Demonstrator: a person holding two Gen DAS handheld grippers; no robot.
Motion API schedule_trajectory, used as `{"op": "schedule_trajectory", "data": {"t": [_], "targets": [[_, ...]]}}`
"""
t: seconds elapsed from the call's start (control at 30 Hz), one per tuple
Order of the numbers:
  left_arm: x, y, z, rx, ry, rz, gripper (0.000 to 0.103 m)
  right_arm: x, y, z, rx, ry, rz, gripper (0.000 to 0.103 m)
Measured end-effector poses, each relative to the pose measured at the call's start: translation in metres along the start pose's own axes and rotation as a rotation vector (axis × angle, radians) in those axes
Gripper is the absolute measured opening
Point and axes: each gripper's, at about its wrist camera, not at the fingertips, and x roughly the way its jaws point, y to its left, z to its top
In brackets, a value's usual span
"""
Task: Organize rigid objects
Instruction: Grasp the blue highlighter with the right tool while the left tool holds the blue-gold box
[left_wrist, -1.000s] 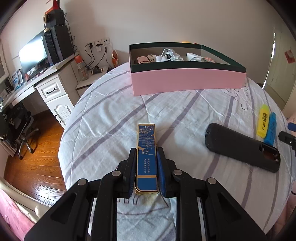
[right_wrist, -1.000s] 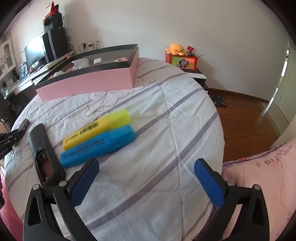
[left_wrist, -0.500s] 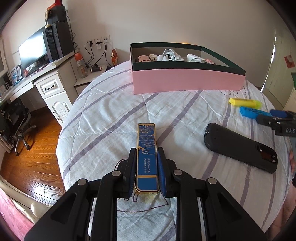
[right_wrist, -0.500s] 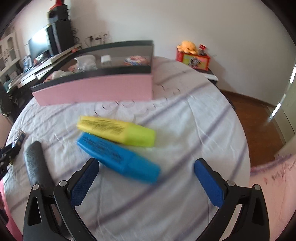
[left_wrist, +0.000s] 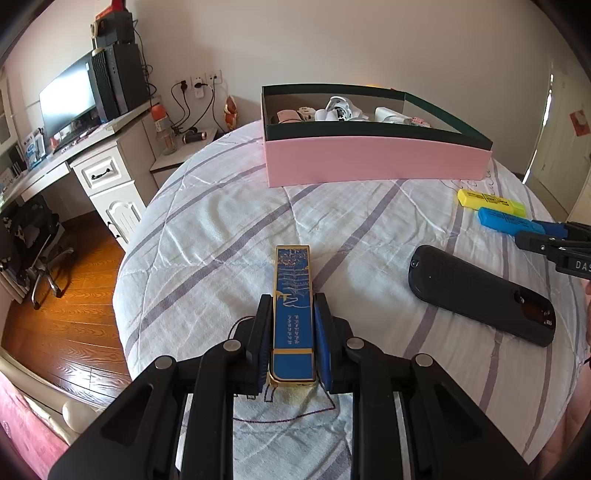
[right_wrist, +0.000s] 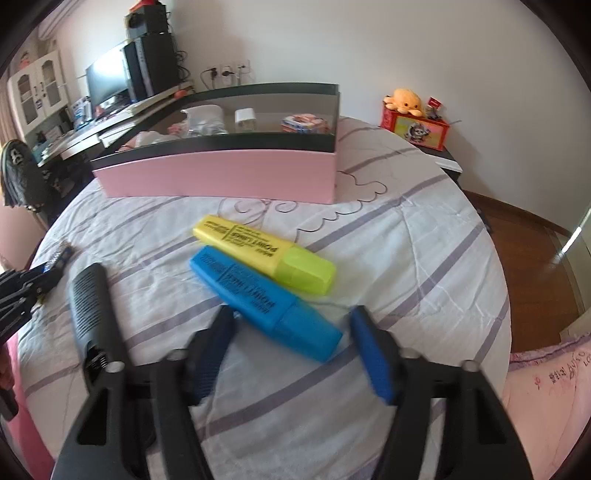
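- L gripper (left_wrist: 292, 314): jaws pinched tight on the sides of a flat blue rectangular case w/ gold trim + gold pattern (left_wrist: 293, 314). Case points away from the cam, its far half sticking out past the pads; it sits low over the white quilted bedspread w/ grey-purple stripes (left_wrist: 221, 229). Can't tell if the case touches the cloth.
- R gripper (right_wrist: 291, 321): jaws abt half open, have just been closing. Cap end of a blue plastic highlighter marker (right_wrist: 264, 301) lies btwn the blue pads; pads not pressing on it, gap on both sides. Left finger motion-blurred.
- Yellow plastic highlighter marker (right_wrist: 264, 254) lies just beside the blue one, on its far side, roughly parallel, bodies touching or nearly so. Both flat on the bedspread, caps toward the right of the R view.
- Long black ribbed plastic device (right_wrist: 94, 306) lies on the bedspread left of the markers in the R view; in the L view it's btwn the case and the markers, apart from both.
- Pink rectangular cardboard box w/ dark green rim + lining (left_wrist: 373, 162) stands open at the far side of the bed, beyond all loose items. Inside: several white + pinkish small items, too small to ID.
- Bkgd: white desk w/ monitor (left_wrist: 68, 99) left of the bed; orange plush toy on a red box (right_wrist: 413, 114) at right in the R view.
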Motion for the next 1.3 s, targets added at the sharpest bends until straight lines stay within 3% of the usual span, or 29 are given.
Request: {"op": "schedule_trajectory", "data": {"t": [0.13, 0.53, 0.67, 0.87, 0.97, 1.1, 1.3], "targets": [[0.0, -0.001, 0.0, 0.0, 0.004, 0.005, 0.022, -0.004, 0.009, -0.001, -0.029, 0.002, 0.042, 0.042], [0.001, -0.001, 0.001, -0.01, 0.009, 0.003, 0.024, 0.016, 0.037, 0.013, -0.111, 0.003, 0.034, 0.04], [0.002, -0.001, 0.0, -0.013, 0.008, 0.005, 0.025, 0.011, 0.037, 0.008, -0.096, -0.019, 0.023, 0.025], [0.002, -0.002, 0.0, -0.02, 0.007, 0.015, 0.028, -0.001, 0.042, -0.006, -0.057, -0.02, -0.001, 0.025], [0.002, 0.0, 0.001, -0.029, 0.007, 0.019, 0.032, -0.002, 0.044, -0.004, -0.052, -0.019, 0.036, 0.026], [0.003, 0.003, 0.001, -0.035, 0.008, 0.022, 0.041, 0.004, 0.039, 0.007, -0.04, -0.02, 0.029, 0.04], [0.007, 0.008, 0.003, -0.048, 0.0, 0.01, 0.05, 0.021, 0.047, 0.019, -0.096, 0.009, 0.024, 0.041]]}}
